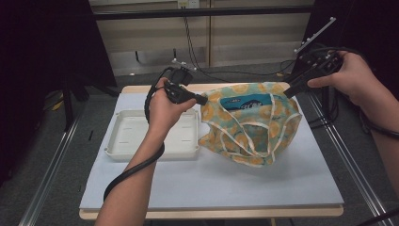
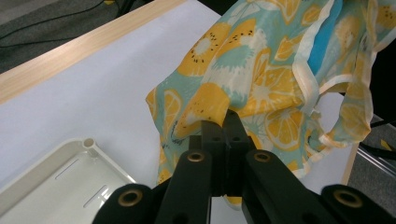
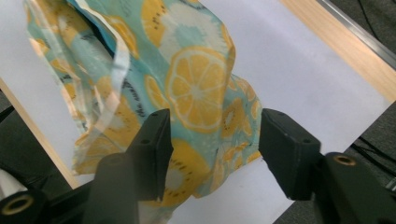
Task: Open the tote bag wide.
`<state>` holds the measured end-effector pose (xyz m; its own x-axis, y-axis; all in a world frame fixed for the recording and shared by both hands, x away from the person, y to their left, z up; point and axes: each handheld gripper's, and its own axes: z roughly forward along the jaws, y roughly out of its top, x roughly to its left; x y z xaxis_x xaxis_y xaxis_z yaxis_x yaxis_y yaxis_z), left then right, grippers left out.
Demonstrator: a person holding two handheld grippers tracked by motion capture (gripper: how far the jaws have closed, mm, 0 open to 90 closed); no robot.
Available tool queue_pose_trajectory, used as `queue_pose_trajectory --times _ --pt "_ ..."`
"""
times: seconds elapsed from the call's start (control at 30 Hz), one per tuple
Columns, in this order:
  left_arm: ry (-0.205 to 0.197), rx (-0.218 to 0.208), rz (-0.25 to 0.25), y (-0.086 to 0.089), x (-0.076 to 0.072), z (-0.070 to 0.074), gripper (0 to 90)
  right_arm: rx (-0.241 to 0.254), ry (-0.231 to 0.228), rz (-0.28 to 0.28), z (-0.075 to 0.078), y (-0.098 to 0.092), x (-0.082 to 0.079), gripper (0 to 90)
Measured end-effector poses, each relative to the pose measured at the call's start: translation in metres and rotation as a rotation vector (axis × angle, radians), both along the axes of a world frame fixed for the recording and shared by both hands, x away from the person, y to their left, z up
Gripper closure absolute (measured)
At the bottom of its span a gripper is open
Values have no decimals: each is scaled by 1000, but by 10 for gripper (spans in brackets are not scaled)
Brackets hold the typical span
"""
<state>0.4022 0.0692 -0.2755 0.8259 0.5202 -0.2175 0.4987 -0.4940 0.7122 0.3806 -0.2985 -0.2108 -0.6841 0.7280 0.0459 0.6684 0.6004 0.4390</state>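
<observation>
Pinching the fruit-print bag [image 1: 249, 123] at its left rim, my left gripper [image 2: 223, 122] has its jaws clamped on the cloth; my right gripper [image 3: 212, 135] has its jaws apart, the bag between them unpressed, near the tabletop's [image 1: 211, 183] far right corner, beside the white tray [image 1: 127, 136].

The left hand-held gripper [image 2: 226, 122] pinched the fruit-print bag [image 2: 261, 74] above the white tabletop [image 2: 93, 93]; a tray [image 2: 60, 179] lay nearby.

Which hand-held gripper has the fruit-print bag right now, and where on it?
The left hand-held gripper is shut on the bag, pinching fabric at its left side. The right hand-held gripper is open, holding nothing.
</observation>
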Motion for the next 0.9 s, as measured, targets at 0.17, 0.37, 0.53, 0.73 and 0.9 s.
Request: queue_pose_trajectory --times 0.17,0.37,0.53,0.73,0.9 --pt "-3 -3 -8 2 -1 2 900 16 -3 40 13 9 -8 444" --pt "4 -20 7 3 -1 -1 900 -13 45 73 -2 27 -3 603" --pt "11 -23 -1 4 0 -3 900 -4 64 63 -4 30 1 828" --pt "17 -30 -12 5 1 0 900 11 48 77 10 35 1 900" --pt "5 -31 -19 7 1 7 900 9 52 78 18 39 4 900"
